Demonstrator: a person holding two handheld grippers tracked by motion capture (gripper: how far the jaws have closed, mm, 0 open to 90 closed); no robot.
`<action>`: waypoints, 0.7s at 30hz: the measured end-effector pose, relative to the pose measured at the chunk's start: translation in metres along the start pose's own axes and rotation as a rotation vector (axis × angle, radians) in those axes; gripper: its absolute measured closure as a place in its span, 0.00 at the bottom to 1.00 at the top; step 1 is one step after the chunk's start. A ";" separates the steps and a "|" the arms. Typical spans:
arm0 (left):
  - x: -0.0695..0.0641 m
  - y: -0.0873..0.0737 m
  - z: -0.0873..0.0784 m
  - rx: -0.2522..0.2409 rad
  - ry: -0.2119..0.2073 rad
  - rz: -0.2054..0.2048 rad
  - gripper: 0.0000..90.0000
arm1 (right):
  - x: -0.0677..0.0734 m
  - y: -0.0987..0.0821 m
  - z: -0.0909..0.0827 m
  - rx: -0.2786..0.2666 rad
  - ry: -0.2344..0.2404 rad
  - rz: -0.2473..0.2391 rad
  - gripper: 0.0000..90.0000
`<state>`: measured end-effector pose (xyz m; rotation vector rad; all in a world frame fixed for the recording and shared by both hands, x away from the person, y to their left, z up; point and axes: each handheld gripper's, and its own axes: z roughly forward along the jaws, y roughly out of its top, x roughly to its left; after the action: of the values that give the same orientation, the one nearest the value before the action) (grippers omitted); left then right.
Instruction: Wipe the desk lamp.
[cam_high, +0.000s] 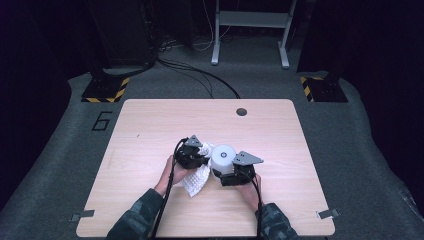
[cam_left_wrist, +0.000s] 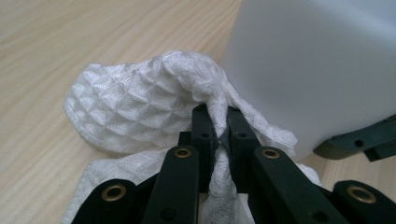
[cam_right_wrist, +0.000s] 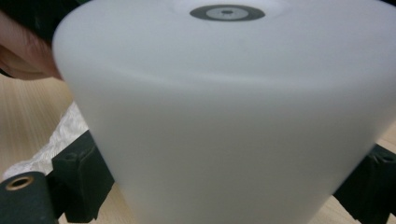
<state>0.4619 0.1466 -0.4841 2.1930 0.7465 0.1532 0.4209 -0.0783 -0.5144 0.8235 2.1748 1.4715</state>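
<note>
Cup (cam_high: 223, 158) upside down (axis vertical), cloth (cam_high: 198, 179) beside

A light wooden table (cam_high: 150, 120) with rounded corners has a small dark round hole (cam_high: 241, 111) near its far edge and metal brackets (cam_high: 81, 216) at its two near corners. It stands on grey carpet (cam_high: 60, 150) marked with a dark figure six (cam_high: 102, 121), and two black bases with yellow-and-black hazard stripes (cam_high: 106, 89) sit past the far corners. Black cables (cam_high: 200, 75) run across the floor toward what may be a white metal frame (cam_high: 250, 30) in the dim background
</note>
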 end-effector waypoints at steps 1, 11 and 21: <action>0.000 -0.002 0.002 0.007 0.002 -0.004 0.94 | 0.000 0.000 0.000 -0.002 -0.001 0.000 0.09; -0.001 -0.015 0.014 0.047 0.019 0.005 0.94 | 0.001 0.000 0.000 -0.001 -0.004 0.008 0.09; -0.003 -0.017 0.015 0.034 0.022 -0.020 0.94 | 0.000 0.000 0.000 -0.001 -0.004 0.008 0.09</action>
<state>0.4571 0.1436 -0.5059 2.2190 0.7882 0.1555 0.4205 -0.0780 -0.5147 0.8354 2.1704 1.4727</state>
